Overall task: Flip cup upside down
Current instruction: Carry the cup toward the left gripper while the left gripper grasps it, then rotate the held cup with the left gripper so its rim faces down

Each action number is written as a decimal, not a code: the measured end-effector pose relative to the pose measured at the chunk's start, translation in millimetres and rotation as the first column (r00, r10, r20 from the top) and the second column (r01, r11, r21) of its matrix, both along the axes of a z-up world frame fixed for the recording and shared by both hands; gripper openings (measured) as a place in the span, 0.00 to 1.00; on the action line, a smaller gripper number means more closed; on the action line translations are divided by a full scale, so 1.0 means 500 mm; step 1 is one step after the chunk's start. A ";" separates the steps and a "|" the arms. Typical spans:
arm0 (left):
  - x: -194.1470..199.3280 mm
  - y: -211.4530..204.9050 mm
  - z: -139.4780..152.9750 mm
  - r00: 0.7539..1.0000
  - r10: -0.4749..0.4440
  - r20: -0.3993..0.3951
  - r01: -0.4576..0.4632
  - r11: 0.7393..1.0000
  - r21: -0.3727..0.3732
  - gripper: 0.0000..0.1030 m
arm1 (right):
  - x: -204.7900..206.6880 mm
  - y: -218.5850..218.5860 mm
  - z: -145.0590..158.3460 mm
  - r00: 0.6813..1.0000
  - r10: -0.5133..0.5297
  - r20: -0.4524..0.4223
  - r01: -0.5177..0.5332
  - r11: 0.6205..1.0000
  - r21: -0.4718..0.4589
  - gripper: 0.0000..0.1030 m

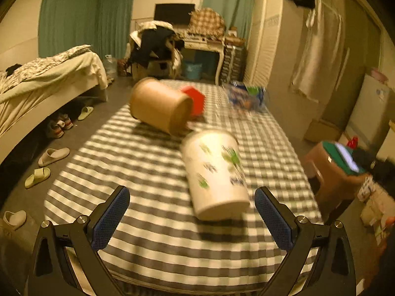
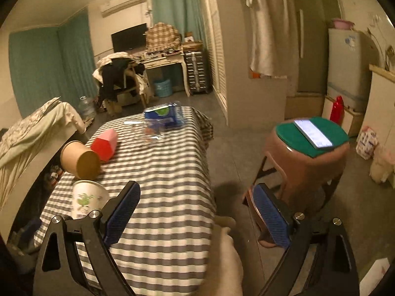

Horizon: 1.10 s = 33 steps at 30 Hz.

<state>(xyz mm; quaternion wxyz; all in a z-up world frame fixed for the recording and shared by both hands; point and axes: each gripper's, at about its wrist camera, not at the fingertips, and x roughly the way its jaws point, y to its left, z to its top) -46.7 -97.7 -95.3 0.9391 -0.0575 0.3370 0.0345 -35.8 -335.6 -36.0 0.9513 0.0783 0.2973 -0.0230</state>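
A white paper cup point(image 1: 214, 174) with green print leans on the checked tablecloth point(image 1: 148, 153), its rim end away from me and its base toward me. My left gripper point(image 1: 192, 203) is open, its blue pads on either side of the cup's base and apart from it. A brown paper cup point(image 1: 159, 104) lies on its side further back. In the right wrist view the white cup point(image 2: 86, 199) sits left of my open, empty right gripper point(image 2: 196, 197), which hangs over the table's right edge. The brown cup point(image 2: 80, 160) lies beyond it.
A red box point(image 1: 196, 101) lies behind the brown cup, and a blue packet point(image 1: 246, 96) sits at the table's far end. A brown stool point(image 2: 308, 160) with a green top and a lit phone point(image 2: 312, 133) stands right of the table. A bed point(image 1: 37, 83) is on the left.
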 end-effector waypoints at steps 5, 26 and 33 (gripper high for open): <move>0.024 -0.031 -0.026 1.000 -0.030 -0.004 0.030 0.998 0.048 1.00 | 0.001 -0.038 -0.027 1.000 -0.018 -0.012 0.018 0.999 0.038 0.91; 0.063 0.007 -0.008 0.991 -0.112 -0.079 0.119 0.988 0.095 0.53 | 0.048 -0.020 -0.072 0.997 0.011 -0.073 -0.008 0.999 0.041 0.91; 0.067 0.023 0.023 0.934 -0.253 -0.252 0.305 0.933 0.190 0.53 | 0.045 -0.003 -0.064 0.998 0.032 -0.063 -0.031 0.999 0.022 0.91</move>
